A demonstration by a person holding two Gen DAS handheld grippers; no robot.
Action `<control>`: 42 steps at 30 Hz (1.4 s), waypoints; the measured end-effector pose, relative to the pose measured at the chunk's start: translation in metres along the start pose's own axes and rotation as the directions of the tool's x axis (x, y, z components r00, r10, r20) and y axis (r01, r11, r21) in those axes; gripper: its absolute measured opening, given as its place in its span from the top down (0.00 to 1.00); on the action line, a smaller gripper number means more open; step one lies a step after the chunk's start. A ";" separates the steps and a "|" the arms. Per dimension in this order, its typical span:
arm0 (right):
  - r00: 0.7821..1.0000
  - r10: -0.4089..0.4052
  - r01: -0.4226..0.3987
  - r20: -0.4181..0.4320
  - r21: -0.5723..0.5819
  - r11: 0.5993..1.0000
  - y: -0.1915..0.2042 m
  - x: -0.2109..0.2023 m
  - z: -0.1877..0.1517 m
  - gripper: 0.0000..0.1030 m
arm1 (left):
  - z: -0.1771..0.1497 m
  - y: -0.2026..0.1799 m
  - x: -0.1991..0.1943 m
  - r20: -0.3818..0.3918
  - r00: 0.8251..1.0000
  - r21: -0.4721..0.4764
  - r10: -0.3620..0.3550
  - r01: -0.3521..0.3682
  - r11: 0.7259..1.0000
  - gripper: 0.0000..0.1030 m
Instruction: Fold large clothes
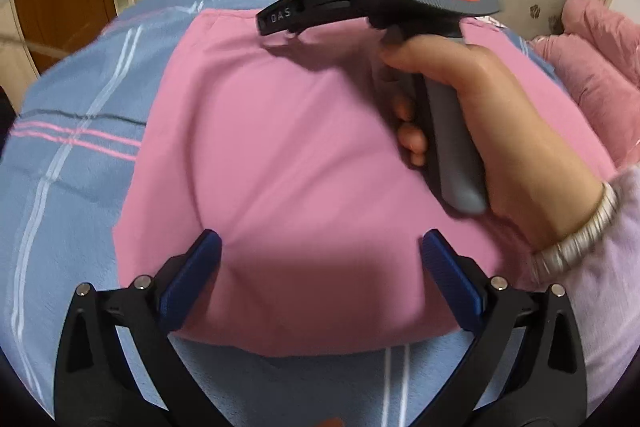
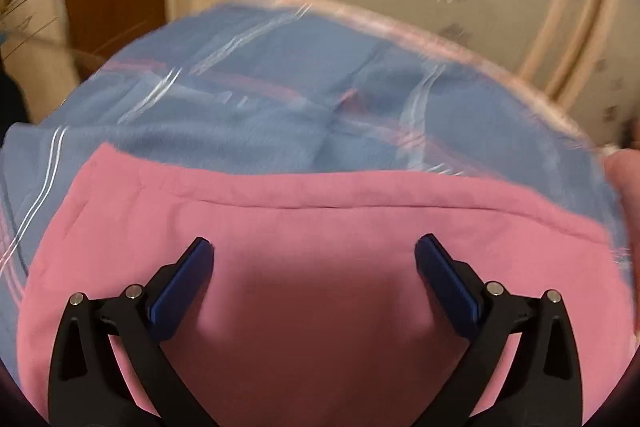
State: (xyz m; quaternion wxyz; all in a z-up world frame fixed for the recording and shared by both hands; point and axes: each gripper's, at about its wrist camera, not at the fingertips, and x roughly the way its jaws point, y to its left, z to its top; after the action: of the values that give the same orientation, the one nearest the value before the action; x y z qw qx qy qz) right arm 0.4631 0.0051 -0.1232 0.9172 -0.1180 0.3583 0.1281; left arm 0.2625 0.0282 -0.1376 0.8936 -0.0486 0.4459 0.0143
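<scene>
Both grippers, left gripper [image 1: 320, 255] and right gripper [image 2: 314, 259], hovered wide open and empty above the pink garment [image 1: 288, 147], which lay folded flat on the blue plaid bedsheet [image 1: 72, 115]. Judged step: between folds; next move required gripping an edge.
</scene>
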 end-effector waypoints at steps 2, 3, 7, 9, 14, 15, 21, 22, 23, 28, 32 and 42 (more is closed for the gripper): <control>0.989 0.021 -0.035 0.146 0.099 0.994 -0.029 -0.040 -0.012 0.01 | -0.001 -0.004 -0.007 0.029 0.999 0.014 0.024 -0.025 1.000 0.02; 0.978 0.028 -0.064 0.205 0.173 0.983 -0.054 -0.062 -0.024 0.01 | -0.001 -0.005 -0.010 0.039 0.999 0.017 0.025 -0.025 1.000 0.02; 0.979 -0.075 0.009 0.188 0.330 0.944 -0.133 -0.112 -0.074 0.01 | 0.000 -0.001 -0.016 0.035 0.999 0.008 -0.010 0.010 1.000 0.02; 0.988 -0.070 0.010 0.136 0.402 0.915 -0.173 -0.134 -0.113 0.01 | -0.002 -0.001 -0.016 0.013 1.000 0.015 -0.017 0.017 1.000 0.02; 0.997 0.025 0.014 -0.076 0.473 0.881 -0.211 -0.164 -0.209 0.01 | -0.023 -0.020 -0.021 -0.045 0.999 0.061 0.002 0.001 0.998 0.02; 0.994 0.049 0.005 -0.098 0.489 0.872 -0.210 -0.173 -0.229 0.01 | -0.030 -0.022 -0.023 -0.062 0.998 0.065 -0.001 0.005 0.998 0.02; 0.989 0.077 0.005 -0.127 0.549 0.836 -0.206 -0.219 -0.295 0.01 | -0.077 -0.047 -0.061 -0.110 0.994 0.006 -0.020 0.020 1.000 0.02; 0.987 0.072 0.020 -0.145 0.548 0.836 -0.204 -0.222 -0.298 0.01 | -0.082 -0.057 -0.072 -0.097 0.995 0.020 -0.018 0.020 1.000 0.02; 0.983 0.070 0.033 -0.170 0.541 0.840 -0.201 -0.223 -0.297 0.01 | -0.086 -0.064 -0.079 -0.095 0.995 0.029 -0.007 0.010 1.000 0.02; 0.976 0.052 0.055 -0.211 0.470 0.881 -0.185 -0.250 -0.286 0.01 | -0.088 -0.092 -0.106 -0.112 0.994 0.027 -0.018 0.021 0.999 0.02; 0.990 -0.012 0.071 -0.138 0.427 0.902 -0.177 -0.291 -0.276 0.01 | -0.086 -0.106 -0.127 -0.086 0.996 0.012 -0.029 0.031 0.999 0.02; 0.977 -0.125 0.179 -0.174 0.338 0.924 -0.173 -0.325 -0.253 0.01 | -0.077 -0.123 -0.161 -0.058 0.997 0.004 0.042 -0.042 0.999 0.02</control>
State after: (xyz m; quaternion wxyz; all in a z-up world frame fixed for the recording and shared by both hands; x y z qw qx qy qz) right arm 0.1287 -0.2849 -0.0594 0.9013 0.0110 0.4326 -0.0187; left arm 0.1133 -0.0994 -0.0456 0.8798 -0.0386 0.4728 0.0310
